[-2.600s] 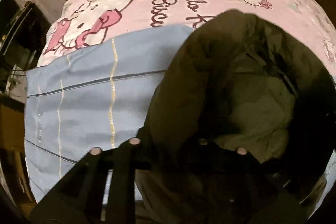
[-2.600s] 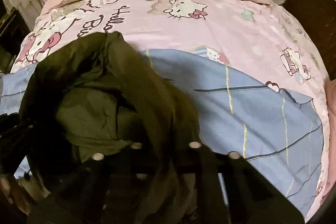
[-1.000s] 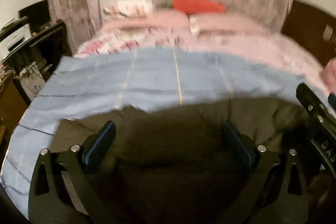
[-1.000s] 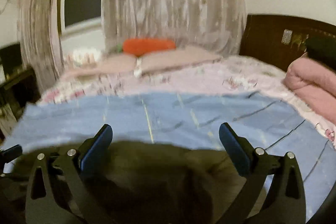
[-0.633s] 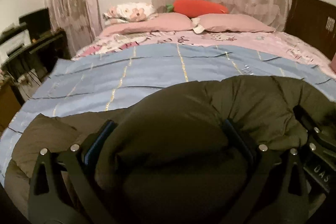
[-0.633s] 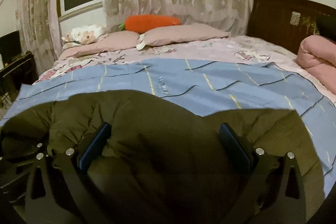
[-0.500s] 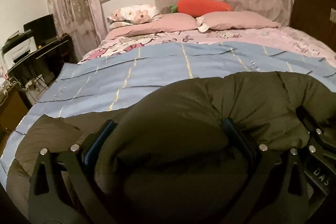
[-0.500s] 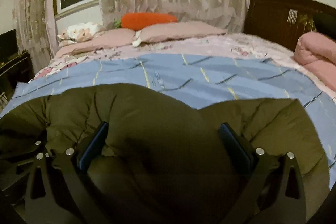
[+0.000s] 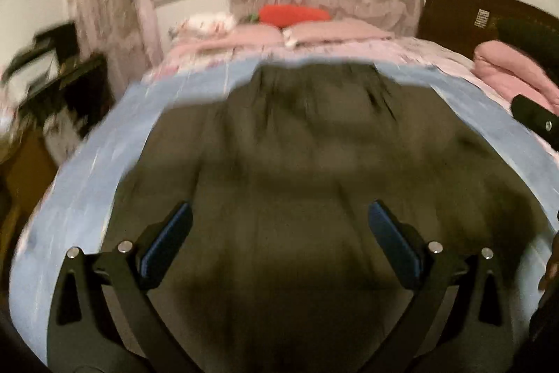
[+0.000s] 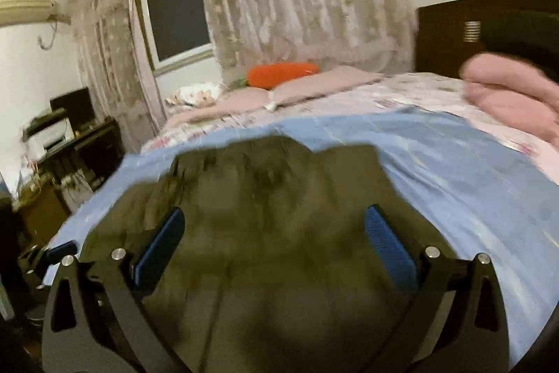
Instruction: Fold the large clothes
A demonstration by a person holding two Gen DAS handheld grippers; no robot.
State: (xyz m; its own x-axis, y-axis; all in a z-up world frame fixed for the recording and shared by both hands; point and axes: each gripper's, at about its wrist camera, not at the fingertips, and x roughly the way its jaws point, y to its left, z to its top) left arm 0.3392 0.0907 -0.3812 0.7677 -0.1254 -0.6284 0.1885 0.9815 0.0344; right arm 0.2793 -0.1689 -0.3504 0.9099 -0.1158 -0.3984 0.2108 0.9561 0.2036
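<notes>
A large dark olive padded coat lies spread on a light blue sheet across the bed. It also shows in the right wrist view. My left gripper is open, its blue pads wide apart over the near part of the coat, holding nothing. My right gripper is open in the same way over the coat. Part of the right gripper shows at the right edge of the left wrist view. Both views are motion-blurred.
Pink pillows and an orange carrot plush lie at the bed's head. A pink rolled quilt lies at the right before a dark headboard. A dark desk with a printer stands left of the bed.
The coat, bunched up between the pads half a second ago, now lies flatter and reaches further up the bed. Both grippers have lifted and tilted; they were shut 2.6 s ago.
</notes>
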